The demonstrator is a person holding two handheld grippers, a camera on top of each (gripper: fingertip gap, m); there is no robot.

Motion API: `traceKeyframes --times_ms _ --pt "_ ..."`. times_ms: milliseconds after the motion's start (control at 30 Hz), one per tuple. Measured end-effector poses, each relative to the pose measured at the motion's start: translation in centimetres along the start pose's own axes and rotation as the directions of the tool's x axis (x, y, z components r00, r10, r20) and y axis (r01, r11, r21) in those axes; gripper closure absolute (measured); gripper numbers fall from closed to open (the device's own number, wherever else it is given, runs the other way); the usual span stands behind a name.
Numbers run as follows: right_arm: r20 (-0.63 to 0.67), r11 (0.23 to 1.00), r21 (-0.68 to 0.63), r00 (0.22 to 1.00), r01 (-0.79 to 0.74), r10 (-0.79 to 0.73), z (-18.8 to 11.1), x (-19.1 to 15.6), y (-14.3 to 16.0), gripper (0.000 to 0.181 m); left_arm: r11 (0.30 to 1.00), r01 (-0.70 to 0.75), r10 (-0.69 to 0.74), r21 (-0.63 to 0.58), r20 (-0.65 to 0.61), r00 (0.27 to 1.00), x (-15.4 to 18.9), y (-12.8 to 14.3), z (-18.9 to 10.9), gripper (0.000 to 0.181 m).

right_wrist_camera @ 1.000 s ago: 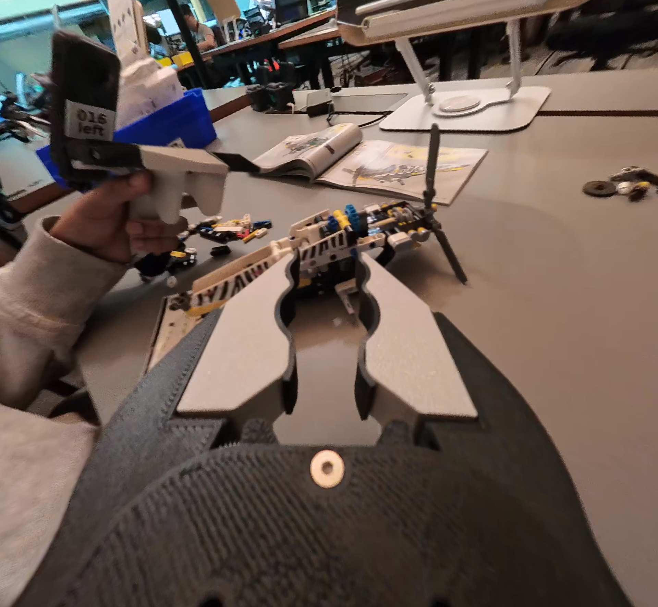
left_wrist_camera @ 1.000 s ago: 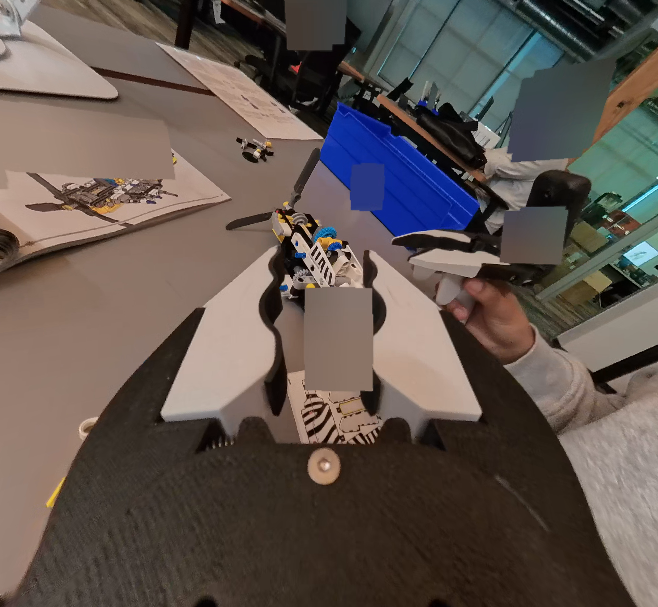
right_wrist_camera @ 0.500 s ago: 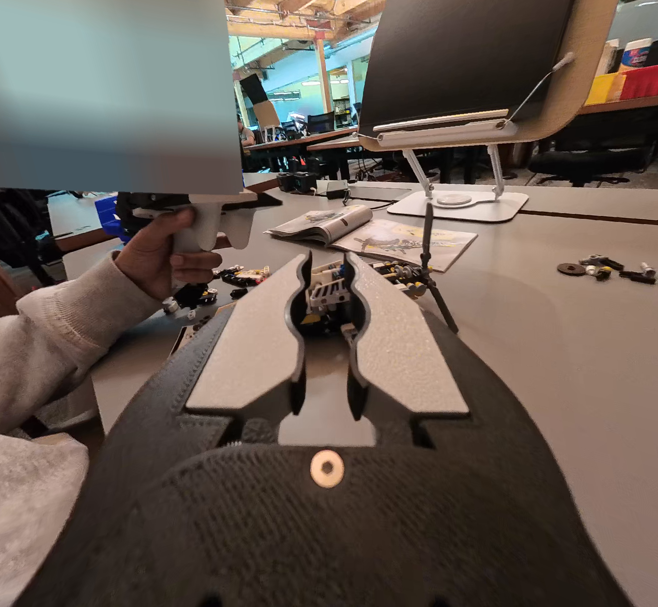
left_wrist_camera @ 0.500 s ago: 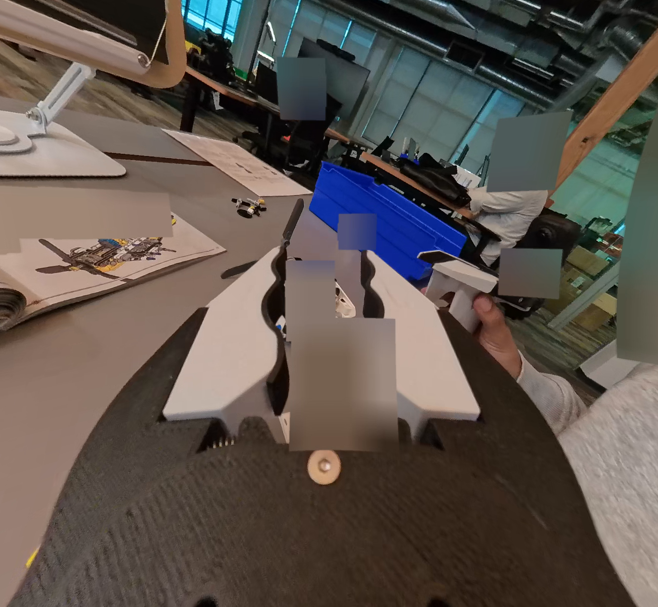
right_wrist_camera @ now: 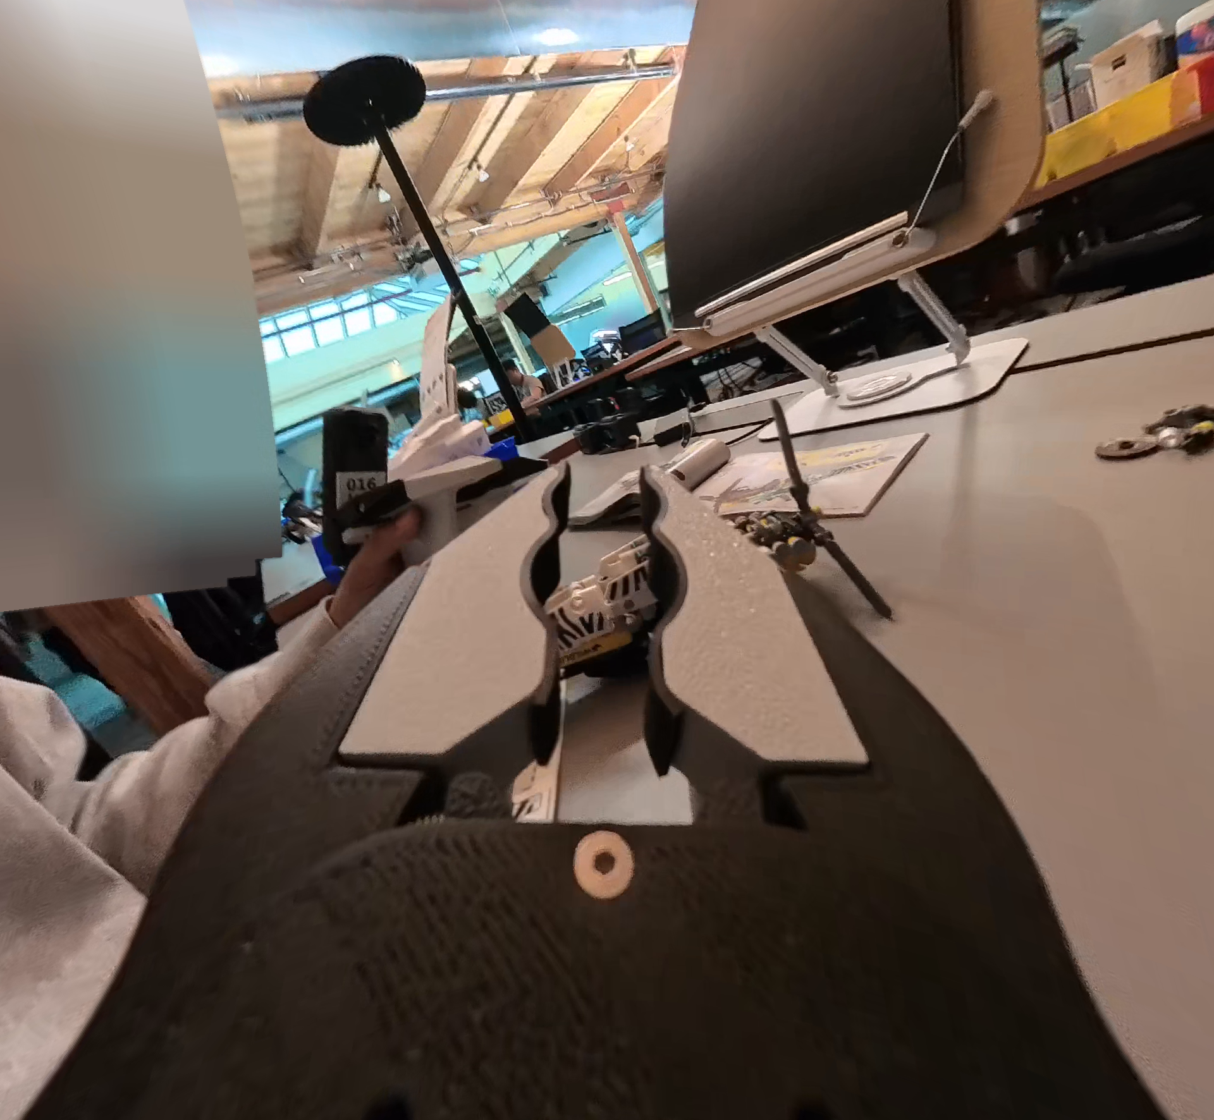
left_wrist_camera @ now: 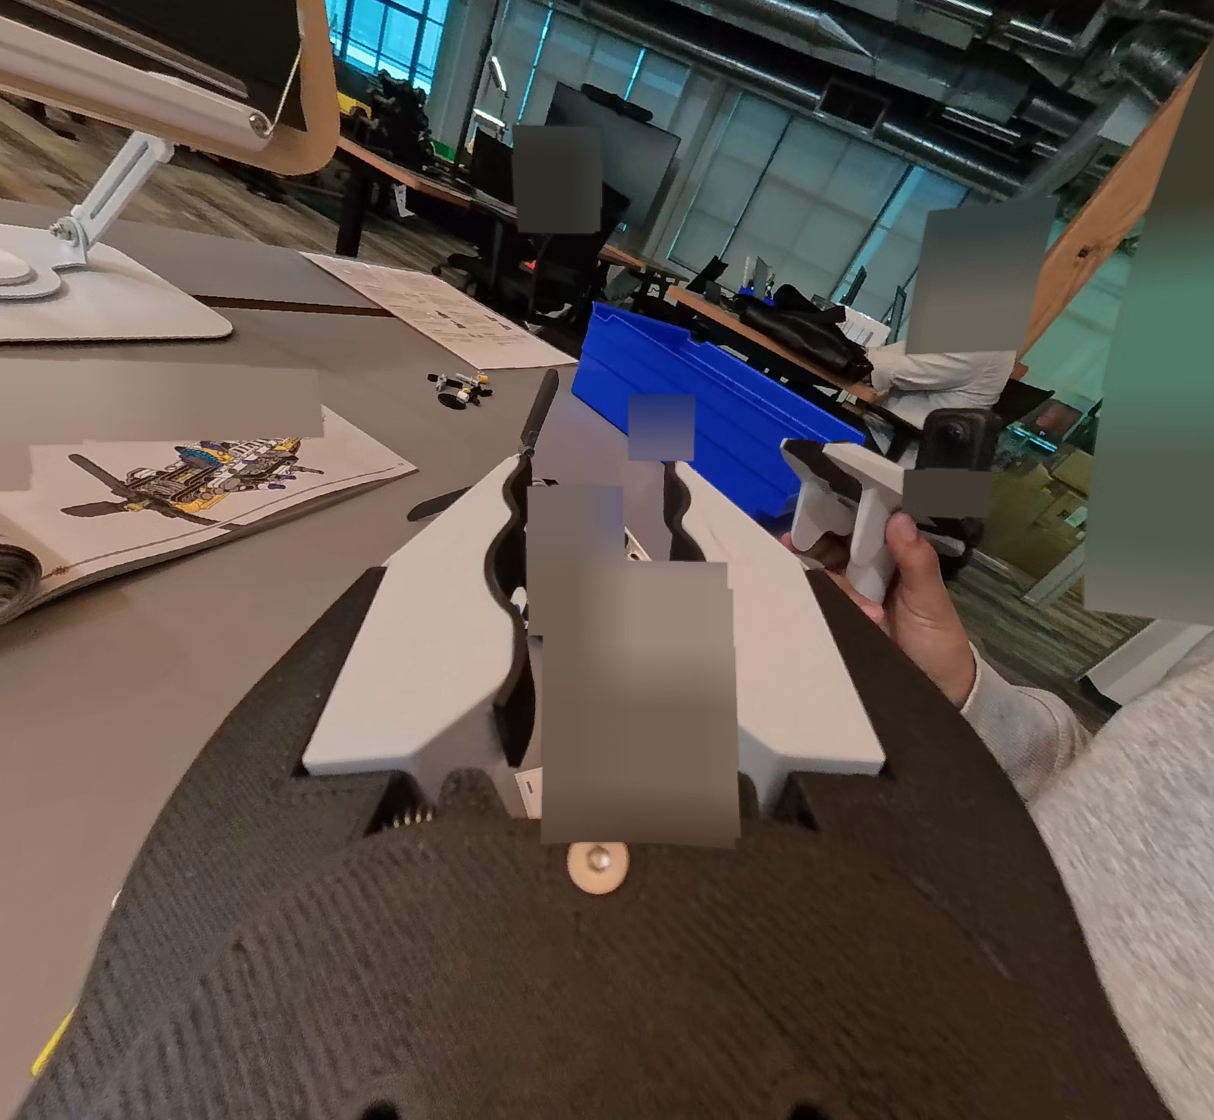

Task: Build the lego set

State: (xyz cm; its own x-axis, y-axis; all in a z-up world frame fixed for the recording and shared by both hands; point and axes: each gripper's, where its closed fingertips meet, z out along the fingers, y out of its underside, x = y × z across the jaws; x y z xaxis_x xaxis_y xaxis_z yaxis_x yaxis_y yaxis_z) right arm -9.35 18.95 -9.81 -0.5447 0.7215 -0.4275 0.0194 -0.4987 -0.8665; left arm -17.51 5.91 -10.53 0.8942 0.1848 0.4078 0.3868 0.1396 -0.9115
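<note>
Lego model point(right_wrist_camera: 607, 602) with black-and-white striped panels and a black propeller on the grey desk point(right_wrist_camera: 985, 596), sitting between the right gripper's point(right_wrist_camera: 601, 484) narrowly parted fingers, contact unclear, left gripper point(left_wrist_camera: 594, 478) grip cannot be told behind a blurred patch, open instruction booklet point(left_wrist_camera: 197, 497) toward the desk's far edge.

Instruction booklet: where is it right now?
Left wrist view: instruction booklet lies open on the table's left side, left of the left gripper, in front of the white stand base.

Grey table point(left_wrist_camera: 164, 661), open booklet point(left_wrist_camera: 197, 497), blue bin point(left_wrist_camera: 722, 405)
</note>
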Motion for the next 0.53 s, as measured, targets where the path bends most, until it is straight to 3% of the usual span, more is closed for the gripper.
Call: traceKeyframes --times_ms 167,533 --pt "0.011 0.996 0.040 0.997 -0.080 0.080 -0.44 0.55 -0.46 0.159 1.000 0.008 -0.008 -0.008 0.001 1.000 -0.06 0.23 0.13 0.143" --pt "0.038 0.994 0.030 0.994 -0.105 0.104 -0.27 0.18 -0.19 0.157 1.000 -0.026 0.026 0.004 0.019 0.999 -0.02 0.09 0.13 0.145"
